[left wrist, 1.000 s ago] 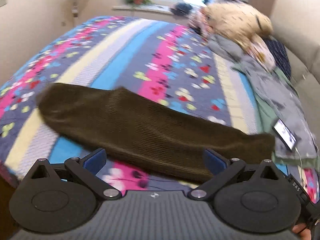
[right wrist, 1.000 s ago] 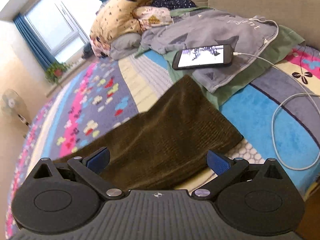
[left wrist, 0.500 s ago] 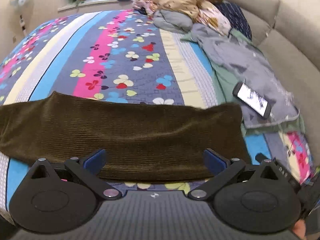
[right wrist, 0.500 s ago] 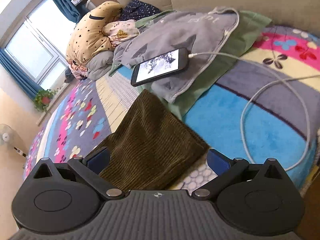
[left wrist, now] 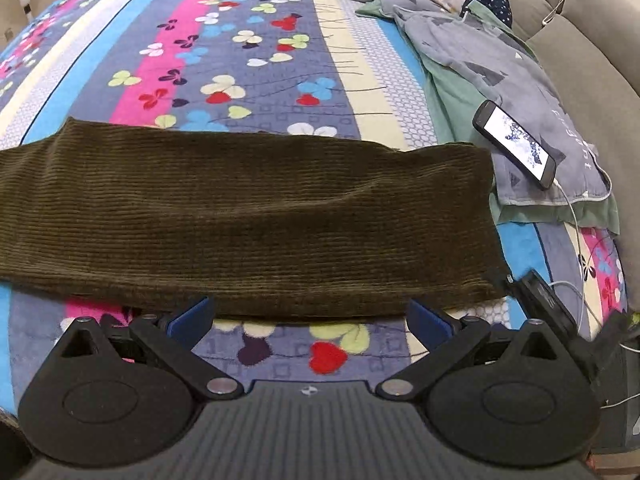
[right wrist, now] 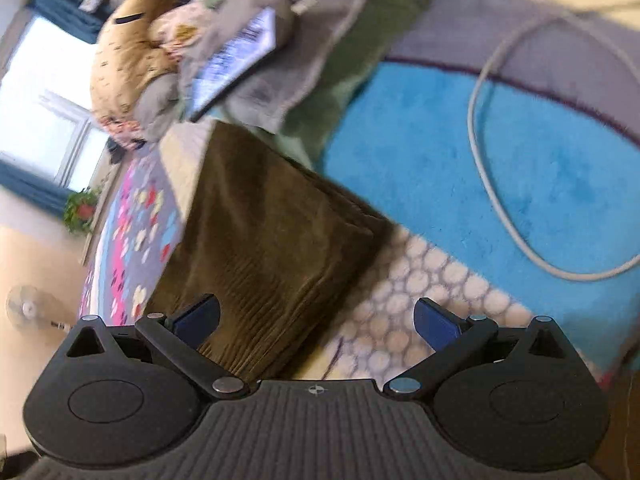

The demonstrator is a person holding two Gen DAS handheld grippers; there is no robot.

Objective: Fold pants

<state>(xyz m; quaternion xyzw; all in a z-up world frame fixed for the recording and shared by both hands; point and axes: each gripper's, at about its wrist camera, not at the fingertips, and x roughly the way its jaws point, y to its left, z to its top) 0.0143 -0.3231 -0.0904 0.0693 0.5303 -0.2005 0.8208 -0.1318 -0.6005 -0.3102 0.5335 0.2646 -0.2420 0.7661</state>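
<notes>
Dark olive corduroy pants [left wrist: 248, 220] lie folded lengthwise in a long strip across the flowered bedspread [left wrist: 240, 60]. My left gripper [left wrist: 308, 318] hovers open just in front of the strip's near edge, nothing between its blue pads. In the right wrist view the pants' right end [right wrist: 272, 248] fills the lower middle, its layered corner showing. My right gripper [right wrist: 316, 318] is open, low over that end; its left pad [right wrist: 198, 316] overlaps the cloth and the right pad is over the bedspread. The other gripper's black body [left wrist: 548, 304] shows at the pants' right corner.
A phone [left wrist: 514, 144] with a lit screen rests on a grey garment [left wrist: 500, 80] right of the pants, its white cable [right wrist: 492, 168] looping over the blue stripe. Pillows and bedding [right wrist: 132, 56] are piled by the headboard. A fan [right wrist: 28, 308] stands off the bed.
The left gripper swung right and came squarer to the strip. The right gripper dropped closer to the pants' right end and tilted; its view is now blurred. Both stayed open.
</notes>
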